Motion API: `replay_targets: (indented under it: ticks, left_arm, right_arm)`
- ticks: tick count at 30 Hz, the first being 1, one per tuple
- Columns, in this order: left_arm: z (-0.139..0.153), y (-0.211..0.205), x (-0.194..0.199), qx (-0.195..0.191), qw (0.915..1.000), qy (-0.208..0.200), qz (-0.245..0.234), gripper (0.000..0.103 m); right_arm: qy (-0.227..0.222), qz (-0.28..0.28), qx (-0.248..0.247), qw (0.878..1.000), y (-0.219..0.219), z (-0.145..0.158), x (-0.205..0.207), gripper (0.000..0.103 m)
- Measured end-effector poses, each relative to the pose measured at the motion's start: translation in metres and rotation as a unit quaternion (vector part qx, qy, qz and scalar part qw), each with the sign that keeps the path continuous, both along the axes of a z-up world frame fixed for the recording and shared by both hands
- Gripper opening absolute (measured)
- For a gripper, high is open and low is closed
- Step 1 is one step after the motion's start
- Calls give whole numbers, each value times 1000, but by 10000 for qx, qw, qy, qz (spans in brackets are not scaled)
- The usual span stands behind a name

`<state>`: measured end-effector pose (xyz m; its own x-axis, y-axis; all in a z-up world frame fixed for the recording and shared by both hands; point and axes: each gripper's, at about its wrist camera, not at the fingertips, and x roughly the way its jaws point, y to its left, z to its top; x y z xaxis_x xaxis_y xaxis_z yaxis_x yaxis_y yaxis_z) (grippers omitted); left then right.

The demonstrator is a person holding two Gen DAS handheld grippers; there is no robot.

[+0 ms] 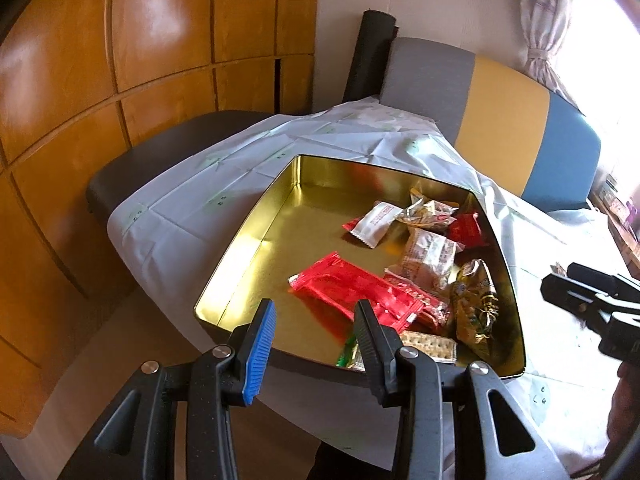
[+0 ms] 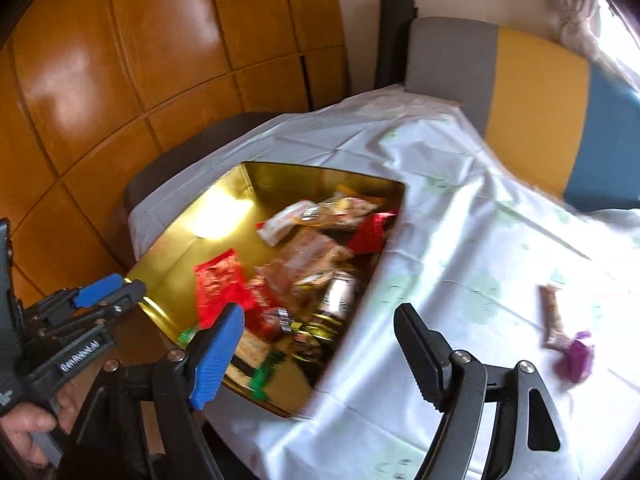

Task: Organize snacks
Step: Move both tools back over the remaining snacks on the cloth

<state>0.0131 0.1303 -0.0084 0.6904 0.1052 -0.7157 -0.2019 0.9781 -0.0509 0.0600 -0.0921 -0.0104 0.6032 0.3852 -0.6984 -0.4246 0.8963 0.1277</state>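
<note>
An open gold tin (image 1: 256, 264) sits on a table with a white cloth and holds several wrapped snacks, among them a long red packet (image 1: 352, 288) and a white packet (image 1: 378, 218). My left gripper (image 1: 316, 308) hovers over the tin's near edge; its jaws stand apart with nothing pressed between them. In the right wrist view the tin (image 2: 168, 264) lies left of centre. My right gripper (image 2: 320, 312) is wide open and empty above the tin's right rim. A brown snack bar (image 2: 554, 316) and a purple wrapped sweet (image 2: 576, 356) lie loose on the cloth to the right.
The white tablecloth (image 2: 440, 240) covers the table. A bench back in grey, yellow and blue (image 1: 500, 120) stands behind it, and wooden cabinet doors (image 1: 120, 60) fill the left. A person's hand (image 2: 36, 428) holds the left gripper (image 2: 130, 284). The right gripper (image 1: 560, 276) shows at the right edge.
</note>
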Motion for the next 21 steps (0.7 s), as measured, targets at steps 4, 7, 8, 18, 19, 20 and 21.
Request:
replay_targets:
  ticks: [4, 7, 8, 18, 19, 20, 21]
  left_arm:
    - [3, -9, 0, 77, 9999, -13, -116, 41]
    - [5, -18, 2, 131, 9996, -8, -241, 41]
    - [5, -20, 2, 139, 9995, -2, -271, 41]
    - [9, -55, 8, 324, 9964, 17, -784, 41]
    - [10, -59, 9, 333, 9958, 17, -847, 41]
    - [10, -63, 10, 344, 9952, 22, -913, 41]
    - [10, -67, 11, 363, 9946, 28, -968, 41]
  right_arm:
    - [-12, -312, -113, 9995, -36, 0, 3, 79]
    - [26, -607, -164, 9980, -66, -1, 5, 80]
    - [37, -692, -171, 9975, -74, -1, 6, 80]
    - [166, -1678, -340, 9851, -176, -1, 14, 80]
    - [184, -1797, -332, 9830, -188, -1, 15, 81]
    - [205, -1900, -308, 9811, -198, -1, 15, 81]
    - [240, -2033, -265, 9785, -211, -2, 17, 81]
